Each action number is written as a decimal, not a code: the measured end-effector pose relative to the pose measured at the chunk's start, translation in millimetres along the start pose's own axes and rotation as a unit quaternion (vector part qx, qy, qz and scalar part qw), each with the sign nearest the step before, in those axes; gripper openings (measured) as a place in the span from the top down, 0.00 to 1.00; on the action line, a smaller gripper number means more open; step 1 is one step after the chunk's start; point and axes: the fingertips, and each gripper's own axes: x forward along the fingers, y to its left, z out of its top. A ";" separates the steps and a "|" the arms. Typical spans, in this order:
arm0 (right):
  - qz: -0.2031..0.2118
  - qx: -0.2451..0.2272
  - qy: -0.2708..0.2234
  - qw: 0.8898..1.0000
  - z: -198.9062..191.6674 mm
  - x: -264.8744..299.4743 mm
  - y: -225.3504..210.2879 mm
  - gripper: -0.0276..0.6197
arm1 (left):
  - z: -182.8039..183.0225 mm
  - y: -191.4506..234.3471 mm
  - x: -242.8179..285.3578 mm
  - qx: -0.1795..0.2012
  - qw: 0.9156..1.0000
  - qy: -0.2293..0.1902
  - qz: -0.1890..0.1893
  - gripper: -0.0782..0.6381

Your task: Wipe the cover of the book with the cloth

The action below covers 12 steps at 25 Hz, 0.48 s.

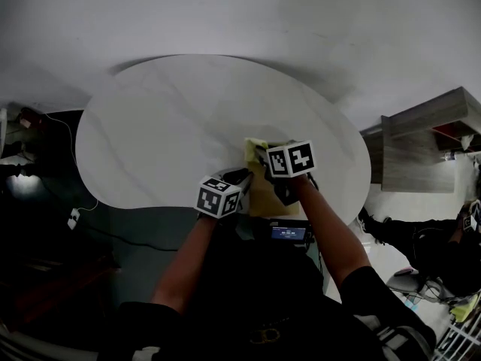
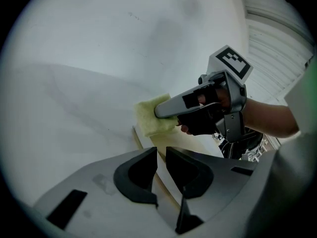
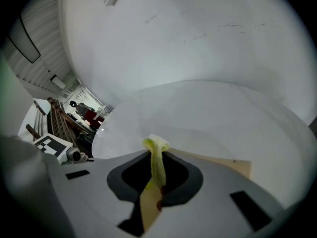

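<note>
Pinching the yellow cloth [image 3: 157, 157], the right gripper [image 3: 157, 168] has its jaws closed tight on it. A fold of cloth sticks up past the tips. The cloth is pressed on the far corner of the book [image 2: 171, 141], and part of it hangs over onto the white surface [image 1: 180, 126].

The book is tan-covered and lies flat at the near edge of the surface, right of the middle. Its near end reaches the rim by the person's body. In the right gripper view the cover shows under and to the right of the jaws.

The left gripper [image 2: 161, 155] sits at the book's left edge, near the near edge of the surface. Its jaws are narrow, almost together, with the book's edge running in the slit between them, so it reads as a grip on the book. The right jaw is over the cover and the left jaw over the bare surface.

The two grippers are close together, the right one further in across the book and the left one nearer the rim. Both forearms reach in from the near side.

A wooden shelf unit [image 1: 428, 138] stands on the floor off the right edge, well apart from the surface. A cable [image 1: 71, 149] runs along the floor off the left edge.
</note>
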 end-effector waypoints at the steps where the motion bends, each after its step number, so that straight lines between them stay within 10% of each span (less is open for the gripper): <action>1: -0.005 -0.004 0.003 1.000 -1.4 1.1 -0.4 0.82 | -0.3 -1.1 0.3 0.001 1.000 0.001 0.001 0.82; 12: -0.033 -0.022 0.011 0.999 -6.8 5.4 -4.8 0.82 | -1.4 -1.2 -0.1 -0.001 1.000 0.005 0.009 0.82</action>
